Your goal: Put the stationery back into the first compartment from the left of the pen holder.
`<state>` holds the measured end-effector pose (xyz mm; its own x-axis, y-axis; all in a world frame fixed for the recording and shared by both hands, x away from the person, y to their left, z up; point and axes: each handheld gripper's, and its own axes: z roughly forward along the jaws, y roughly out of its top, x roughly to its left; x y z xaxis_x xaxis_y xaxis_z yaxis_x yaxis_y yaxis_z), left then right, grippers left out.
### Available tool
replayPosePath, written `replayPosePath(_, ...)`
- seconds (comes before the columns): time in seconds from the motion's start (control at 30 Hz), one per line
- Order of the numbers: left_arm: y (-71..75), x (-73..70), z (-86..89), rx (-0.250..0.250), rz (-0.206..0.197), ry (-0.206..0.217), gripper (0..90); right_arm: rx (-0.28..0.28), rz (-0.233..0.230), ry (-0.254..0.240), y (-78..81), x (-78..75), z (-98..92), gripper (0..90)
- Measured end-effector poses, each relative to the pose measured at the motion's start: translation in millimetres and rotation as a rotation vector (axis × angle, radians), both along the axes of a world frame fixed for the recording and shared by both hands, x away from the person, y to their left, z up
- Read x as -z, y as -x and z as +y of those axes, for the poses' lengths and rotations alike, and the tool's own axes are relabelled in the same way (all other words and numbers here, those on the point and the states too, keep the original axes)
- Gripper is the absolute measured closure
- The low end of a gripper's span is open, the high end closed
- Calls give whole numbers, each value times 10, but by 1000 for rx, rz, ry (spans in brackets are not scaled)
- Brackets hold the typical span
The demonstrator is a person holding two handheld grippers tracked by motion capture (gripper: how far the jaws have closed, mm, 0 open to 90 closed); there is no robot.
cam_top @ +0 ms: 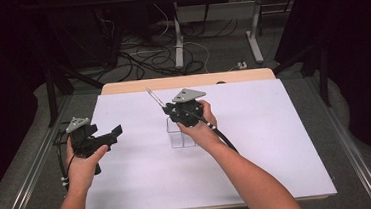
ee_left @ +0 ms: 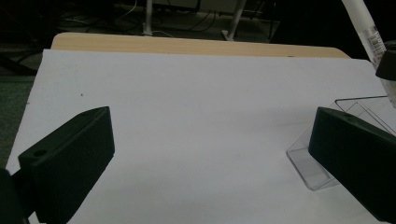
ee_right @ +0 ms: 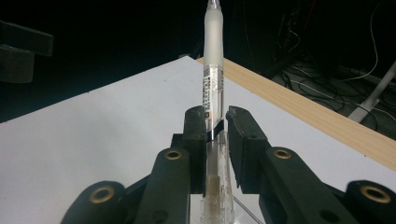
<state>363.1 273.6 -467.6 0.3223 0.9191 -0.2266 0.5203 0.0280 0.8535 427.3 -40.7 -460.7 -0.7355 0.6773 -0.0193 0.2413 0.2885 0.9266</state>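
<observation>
- Right tool (ee_right: pixel 215 123): jaws clamped on a pen (ee_right: pixel 213 88), gripped along the clear barrel, frosted end pointing away from the hand.
- In the high view, right tool (cam_top: pixel 174 110) poised over a clear box (cam_top: pixel 181 135) near the middle of the table (cam_top: pixel 277 142); pen (cam_top: pixel 155 98) slanting up and away to the left.
- Box open at the top, standing on the white sheet; lower end of the pen hidden behind the tool.
- Left tool (ee_left: pixel 210 154): jaws wide, nothing between them, held low at the left of the table, well apart from the box (ee_left: pixel 322 158).
- Step judged in hand: carrying the pen at the box, probably putting it in.
- Next move likely calls for lining the pen up over the opening, lowering, then releasing.
</observation>
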Motion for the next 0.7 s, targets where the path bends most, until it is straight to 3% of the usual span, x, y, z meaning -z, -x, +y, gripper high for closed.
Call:
replayPosePath(0.37, -1, 20, -20, 5, 8, -4, 2, -10, 35, 31, 53, 78, 28, 776)
replayPosePath(0.7, -5, 34, -18, 6, 12, -8, 2, 20, 50, -9, 81, 152, 64, 776)
